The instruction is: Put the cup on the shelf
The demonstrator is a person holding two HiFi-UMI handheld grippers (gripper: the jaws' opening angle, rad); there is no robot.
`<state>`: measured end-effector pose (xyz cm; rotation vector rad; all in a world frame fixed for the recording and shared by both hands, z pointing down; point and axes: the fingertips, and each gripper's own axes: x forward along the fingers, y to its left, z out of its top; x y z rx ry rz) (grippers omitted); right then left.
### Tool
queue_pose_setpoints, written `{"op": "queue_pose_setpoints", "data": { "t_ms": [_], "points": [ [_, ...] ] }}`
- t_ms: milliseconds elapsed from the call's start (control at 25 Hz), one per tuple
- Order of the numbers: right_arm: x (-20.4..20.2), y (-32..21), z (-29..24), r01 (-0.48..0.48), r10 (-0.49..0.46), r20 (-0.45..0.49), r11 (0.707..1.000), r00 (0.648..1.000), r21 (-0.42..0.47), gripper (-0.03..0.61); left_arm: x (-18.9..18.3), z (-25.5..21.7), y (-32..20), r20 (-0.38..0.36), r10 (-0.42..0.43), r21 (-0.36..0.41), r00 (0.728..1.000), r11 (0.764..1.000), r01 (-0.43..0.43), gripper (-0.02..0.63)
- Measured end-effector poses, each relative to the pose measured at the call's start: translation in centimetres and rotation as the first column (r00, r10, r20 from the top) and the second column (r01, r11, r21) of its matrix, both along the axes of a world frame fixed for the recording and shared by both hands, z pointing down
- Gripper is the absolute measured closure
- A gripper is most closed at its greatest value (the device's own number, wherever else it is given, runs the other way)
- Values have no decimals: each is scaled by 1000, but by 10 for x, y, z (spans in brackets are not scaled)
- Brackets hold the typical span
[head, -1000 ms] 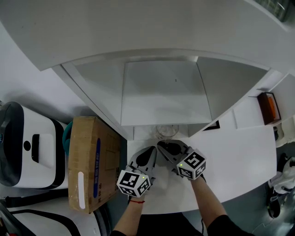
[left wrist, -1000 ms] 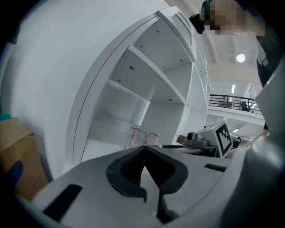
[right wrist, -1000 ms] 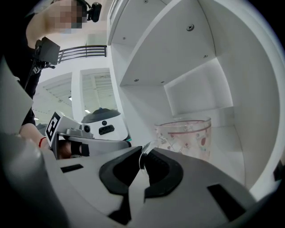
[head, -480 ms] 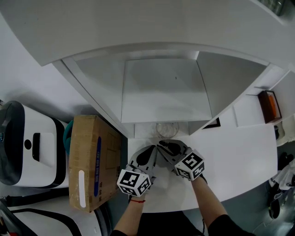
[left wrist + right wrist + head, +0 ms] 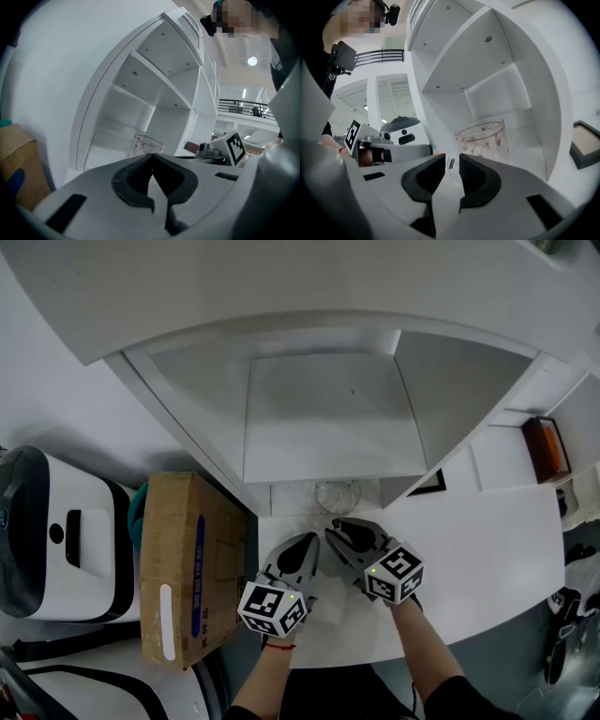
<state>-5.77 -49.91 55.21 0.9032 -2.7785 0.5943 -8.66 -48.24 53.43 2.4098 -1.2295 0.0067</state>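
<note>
A clear glass cup (image 5: 337, 495) with small coloured prints stands upright at the front lip of the white shelf unit's (image 5: 328, 427) lowest bay. My right gripper (image 5: 330, 526) is just in front of it. In the right gripper view the cup (image 5: 483, 138) fills the middle and its thin glass handle sits between the nearly closed jaws of the right gripper (image 5: 451, 161). My left gripper (image 5: 312, 542) is beside the right one, shut on nothing, a little short of the cup (image 5: 149, 144). The left gripper's (image 5: 151, 157) tips meet.
A cardboard box (image 5: 192, 568) lies left of the grippers, with a white machine (image 5: 47, 535) beyond it. A dark framed picture (image 5: 431, 486) leans at the shelf's right foot. An orange-brown object (image 5: 548, 451) sits far right. The white table (image 5: 478, 559) stretches to the right.
The view has shifted slightly. The right gripper's marker cube has drifted a little to the right. The cup stays at the shelf's front lip and the left gripper has not moved.
</note>
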Motion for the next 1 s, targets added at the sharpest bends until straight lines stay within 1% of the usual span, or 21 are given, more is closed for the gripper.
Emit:
{"op": "queue_pose_setpoints", "data": {
  "t_ms": [160, 320, 560, 760, 1000],
  "points": [
    [7, 5, -2, -28, 28, -4, 1000, 1000, 1, 511, 3, 0, 1, -1, 11, 0, 1000, 1000, -11, 609],
    [15, 7, -1, -92, 92, -1, 996, 996, -22, 511, 7, 0, 2, -4, 20, 0, 1000, 1000, -20, 609],
    [16, 13, 7, -143, 142, -52, 989, 989, -34, 526, 15, 10, -1, 7, 38, -26, 999, 999, -38, 609],
    [13, 11, 7, -153, 151, -72, 988, 986, -22, 531, 23, 15, -6, 13, 49, -38, 999, 998, -49, 609],
    [12, 4, 7, -166, 164, -67, 986, 984, -30, 531, 21, 17, -16, 12, 39, -47, 999, 998, -39, 609]
  ]
}}
